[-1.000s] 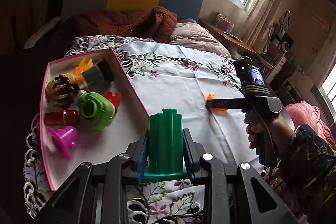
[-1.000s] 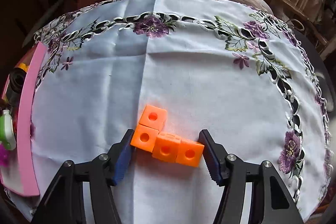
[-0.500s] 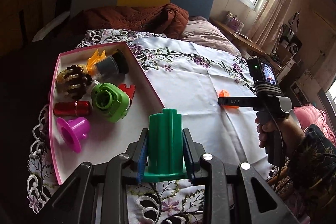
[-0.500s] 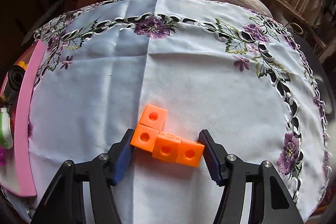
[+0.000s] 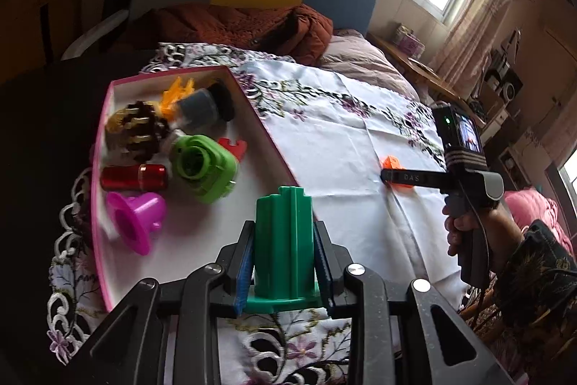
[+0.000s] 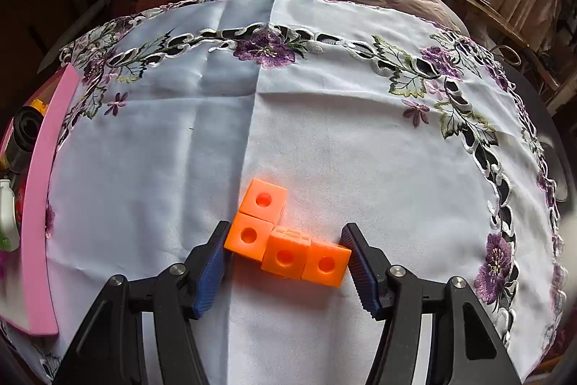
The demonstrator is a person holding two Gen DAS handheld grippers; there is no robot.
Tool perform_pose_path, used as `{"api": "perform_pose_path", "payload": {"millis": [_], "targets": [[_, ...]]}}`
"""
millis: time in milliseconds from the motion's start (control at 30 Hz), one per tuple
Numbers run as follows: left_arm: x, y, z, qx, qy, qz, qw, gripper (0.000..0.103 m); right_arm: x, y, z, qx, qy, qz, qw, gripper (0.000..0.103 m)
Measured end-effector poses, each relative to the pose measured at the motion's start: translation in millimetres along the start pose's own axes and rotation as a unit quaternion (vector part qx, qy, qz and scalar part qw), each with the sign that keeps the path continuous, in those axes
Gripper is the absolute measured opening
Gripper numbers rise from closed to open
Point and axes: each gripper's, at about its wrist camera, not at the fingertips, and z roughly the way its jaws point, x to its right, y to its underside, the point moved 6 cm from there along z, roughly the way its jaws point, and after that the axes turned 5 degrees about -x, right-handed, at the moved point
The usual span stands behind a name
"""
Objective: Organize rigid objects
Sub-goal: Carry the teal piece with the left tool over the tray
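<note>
The left gripper (image 5: 285, 262), clamping the green ribbed piece (image 5: 283, 240) upright, is drifting closer to the pink-rimmed tray (image 5: 99, 175), which is lying ahead to its left. The right gripper (image 6: 285, 257) is straddling the orange cube block (image 6: 285, 237) lengthwise on the tablecloth (image 6: 324, 118), pads touching both ends.

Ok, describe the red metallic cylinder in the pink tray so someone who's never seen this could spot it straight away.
Find the pink-rimmed tray at the left edge of the embroidered tablecloth. Along its left side, the red cylinder lies flat, between the brown spiky piece and the magenta funnel, left of the green ring. It alone is shiny and metallic.
</note>
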Motion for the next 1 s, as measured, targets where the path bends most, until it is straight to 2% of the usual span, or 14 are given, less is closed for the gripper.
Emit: {"api": "perform_pose_path", "payload": {"millis": [233,367,567,700,1000], "targets": [[-59,-2,-24,0.02,-0.012,-0.066,0.9975,0.03,0,0,0,0.0,0.001,-0.001,1.0,0.062],[-79,0,-27,0.019,-0.011,-0.081,0.9964,0.03,0,0,0,-0.001,0.0,-0.002,1.0,0.062],[-73,-1,-5,-0.004,-0.002,-0.072,0.9974,0.03,-3,1,-1,-0.002,-0.002,-0.005,1.0,0.062],[-63,-14,9,-0.002,0.004,-0.068,0.9977,0.03,-5,2,-1,-0.001,-0.002,-0.009,1.0,0.062],[-67,-11,52,-0.05,-0.022,-0.078,0.9955,0.03,-5,1,-1,-0.002,-0.003,-0.01,1.0,0.062]]}}
